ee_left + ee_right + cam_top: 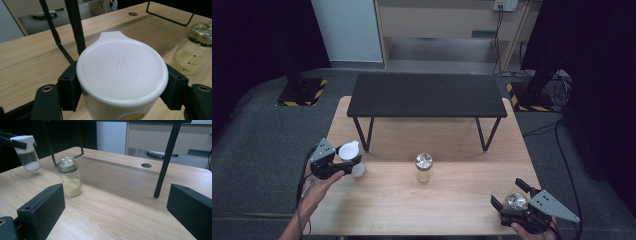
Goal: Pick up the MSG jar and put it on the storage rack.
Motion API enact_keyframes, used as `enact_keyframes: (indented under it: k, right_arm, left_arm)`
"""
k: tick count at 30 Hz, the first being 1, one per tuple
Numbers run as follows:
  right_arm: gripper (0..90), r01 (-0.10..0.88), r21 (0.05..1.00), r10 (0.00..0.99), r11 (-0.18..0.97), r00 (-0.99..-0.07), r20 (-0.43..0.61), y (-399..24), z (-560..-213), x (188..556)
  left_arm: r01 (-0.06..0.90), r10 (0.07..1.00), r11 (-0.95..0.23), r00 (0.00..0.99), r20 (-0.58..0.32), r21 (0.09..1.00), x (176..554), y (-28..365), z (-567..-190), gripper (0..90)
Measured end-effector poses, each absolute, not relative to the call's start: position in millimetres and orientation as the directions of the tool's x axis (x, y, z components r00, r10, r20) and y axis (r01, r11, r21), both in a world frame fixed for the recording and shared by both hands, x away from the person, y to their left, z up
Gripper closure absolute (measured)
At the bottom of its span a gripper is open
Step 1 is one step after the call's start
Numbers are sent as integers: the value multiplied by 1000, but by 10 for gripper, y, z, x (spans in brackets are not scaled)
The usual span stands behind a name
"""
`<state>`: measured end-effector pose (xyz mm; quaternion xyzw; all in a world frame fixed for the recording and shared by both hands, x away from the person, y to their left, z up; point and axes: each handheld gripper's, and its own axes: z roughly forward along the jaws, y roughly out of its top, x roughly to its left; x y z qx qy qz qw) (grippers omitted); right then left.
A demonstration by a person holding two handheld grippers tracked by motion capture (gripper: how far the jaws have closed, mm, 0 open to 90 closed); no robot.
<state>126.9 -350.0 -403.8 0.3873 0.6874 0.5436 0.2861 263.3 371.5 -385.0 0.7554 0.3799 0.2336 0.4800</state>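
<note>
Left tool: the left tool [346, 159] sits at the left edge of the desk [452, 200], its jaws pressed on either side of the white cap of a small jar.
White-capped jar: the white-capped jar [122, 72] hangs from that grip clear of the desk, slightly tilted. There is a little white powder in its glass bottom, and it is well apart from the other jar.
Black table: the black table [427, 95] stands on the far half of the desk, behind both jars.
Yellow-powder jar: the yellow-powder jar [423, 168] stands upright near the middle of the desk, with a shiny top on it. Nothing touches it.
Right tool: the right tool [508, 194] is at the near right corner of the desk, with its jaws spread wide and nothing between them. It points toward the middle jar from well back.
Step in hand: this looks like the carry, with the white-capped jar lifted and held by its cap and not yet set down or brought to anything.
Next move: probably a level carry toward the middle. A grip on the cap alone lets the glass swing, so the jar should stay upright. The free right tool would have to come forward before it could steady the yellow-powder jar.
</note>
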Motion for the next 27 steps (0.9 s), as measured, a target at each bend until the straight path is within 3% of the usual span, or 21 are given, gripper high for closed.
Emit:
enact_keyframes:
  k: [27]
  right_arm:
    - [24,221,968,839,117,-544,23,-3492,-4035,1278]
  left_arm:
    - [265,627,-347,779,12,900,2789,3619,-3132,299]
